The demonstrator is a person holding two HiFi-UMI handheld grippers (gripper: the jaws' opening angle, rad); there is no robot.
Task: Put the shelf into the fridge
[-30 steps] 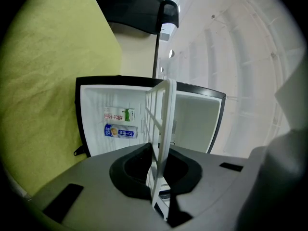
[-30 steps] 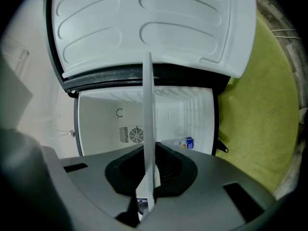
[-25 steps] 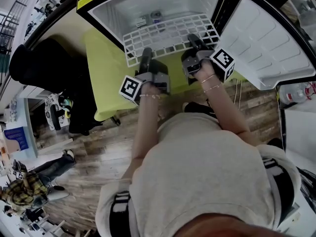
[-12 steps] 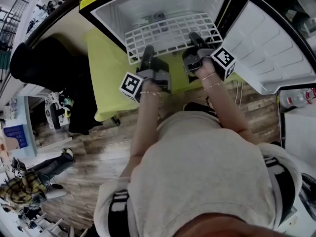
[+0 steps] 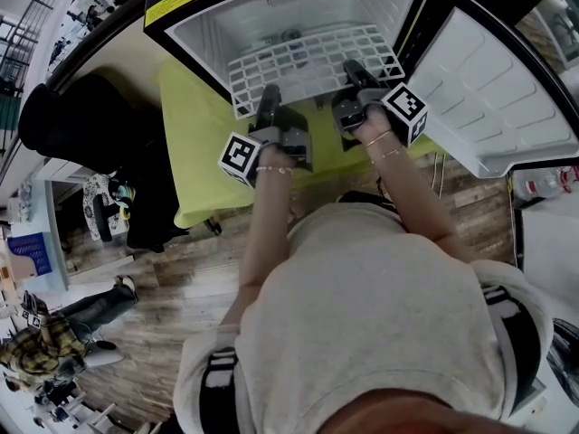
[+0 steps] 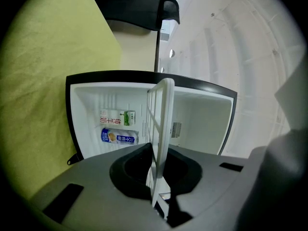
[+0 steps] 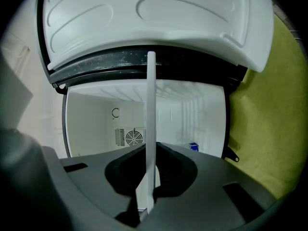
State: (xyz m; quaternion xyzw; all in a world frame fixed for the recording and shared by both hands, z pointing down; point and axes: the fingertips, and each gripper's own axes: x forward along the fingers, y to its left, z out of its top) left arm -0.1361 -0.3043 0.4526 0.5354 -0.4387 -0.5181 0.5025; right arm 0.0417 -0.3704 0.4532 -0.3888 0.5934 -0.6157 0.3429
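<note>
- Head view: you hold the white wire-grid shelf (image 5: 308, 57) roughly level at the mouth of the open black fridge (image 5: 204, 34), with its far part already inside the fridge's white cavity. Your left gripper (image 5: 269, 96) and right gripper (image 5: 355, 70) clamp its near edge just outside the fridge, over a yellow-green cloth (image 5: 194, 134)
- Left gripper view: the left gripper's jaws are closed on the shelf, seen edge-on. Deep in the fridge lie a white-and-green carton (image 6: 117, 118) and a blue-and-white can (image 6: 119, 137)
- Right gripper view: the right gripper's jaws pinch the shelf's rim. A round fan grille (image 7: 131, 137) sits on the fridge's back wall, and the fridge's white moulded door (image 7: 144, 18) is swung open
</note>
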